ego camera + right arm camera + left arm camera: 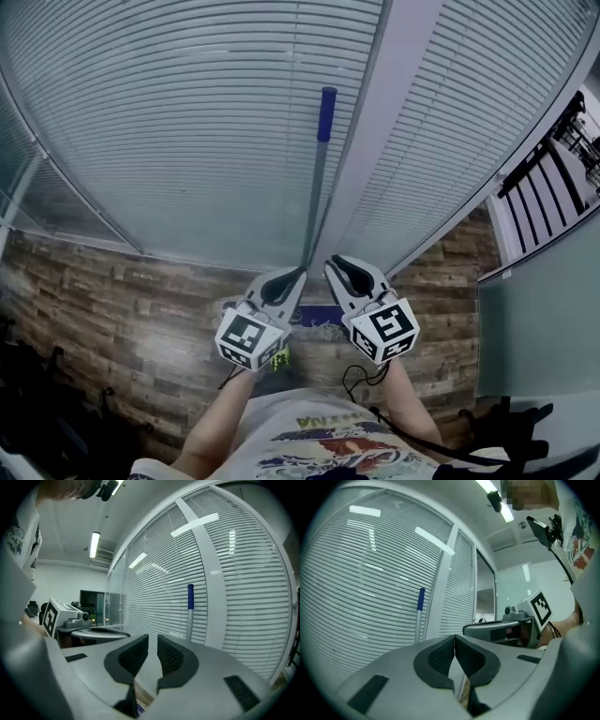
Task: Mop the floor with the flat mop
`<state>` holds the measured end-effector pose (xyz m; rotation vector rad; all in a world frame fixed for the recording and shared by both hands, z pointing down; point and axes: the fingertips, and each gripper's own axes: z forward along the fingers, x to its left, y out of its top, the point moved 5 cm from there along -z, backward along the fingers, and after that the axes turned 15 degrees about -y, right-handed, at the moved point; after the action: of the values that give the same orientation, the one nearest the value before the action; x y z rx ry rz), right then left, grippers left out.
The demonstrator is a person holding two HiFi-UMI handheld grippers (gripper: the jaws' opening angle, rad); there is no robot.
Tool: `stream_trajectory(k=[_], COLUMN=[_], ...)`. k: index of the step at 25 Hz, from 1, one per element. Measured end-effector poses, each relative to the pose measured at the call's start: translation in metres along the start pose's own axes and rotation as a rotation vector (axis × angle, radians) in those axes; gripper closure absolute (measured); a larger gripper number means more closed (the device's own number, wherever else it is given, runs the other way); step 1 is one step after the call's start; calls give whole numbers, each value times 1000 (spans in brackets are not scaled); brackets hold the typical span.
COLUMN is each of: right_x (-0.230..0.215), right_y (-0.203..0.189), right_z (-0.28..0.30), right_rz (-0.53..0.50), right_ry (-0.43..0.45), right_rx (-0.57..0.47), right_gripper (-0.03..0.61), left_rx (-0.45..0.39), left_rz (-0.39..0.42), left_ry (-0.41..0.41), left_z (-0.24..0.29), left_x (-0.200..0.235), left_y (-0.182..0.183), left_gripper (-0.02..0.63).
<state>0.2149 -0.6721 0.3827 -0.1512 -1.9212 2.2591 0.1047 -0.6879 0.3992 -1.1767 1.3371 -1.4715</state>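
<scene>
The flat mop's pole (314, 202) leans upright against the blind-covered glass wall, its blue grip (326, 112) at the top. A blue-purple patch (314, 316) low between my grippers looks like the mop head, mostly hidden. My left gripper (298, 274) and right gripper (333, 264) are side by side just in front of the pole's lower part, apart from it. The left gripper (454, 639) is shut and empty, with the pole (419, 618) beyond it. The right gripper (153, 640) is shut to a thin slit, also empty, with the pole (190, 616) ahead to its right.
Horizontal blinds (178, 122) cover the glass wall, with a pale upright post (375, 141) just right of the pole. Wood-plank floor (122, 319) runs along its foot. A glass partition (539, 328) stands at the right, dark objects (37, 384) at lower left.
</scene>
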Motion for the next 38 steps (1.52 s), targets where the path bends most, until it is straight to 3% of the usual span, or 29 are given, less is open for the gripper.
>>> stream_trajectory(k=[10, 14, 16, 18, 25, 32, 38], right_x=[-36, -51, -57, -61, -91, -125, -115], right_y=[15, 27, 30, 32, 42, 16, 71], right_z=[104, 135, 143, 147, 191, 249, 236], right_rz=[14, 5, 1, -3, -20, -3, -43], right_ry=[-51, -72, -91, -100, -77, -42, 17], right_rx=[1, -6, -14, -19, -13, -16, -53], right_gripper=[521, 472, 463, 453, 446, 425, 425], left_rx=[58, 58, 58, 56, 88, 131, 70], left_rz=[14, 36, 54, 73, 97, 95, 106], left_ry=[-99, -94, -94, -90, -69, -11, 23], left_z=[59, 79, 85, 89, 133, 178, 182], left_x=[99, 130, 138, 143, 180, 231, 219], left_y=[4, 13, 13, 13, 21, -20, 25], left_gripper=[607, 591, 513, 483, 480, 479, 481])
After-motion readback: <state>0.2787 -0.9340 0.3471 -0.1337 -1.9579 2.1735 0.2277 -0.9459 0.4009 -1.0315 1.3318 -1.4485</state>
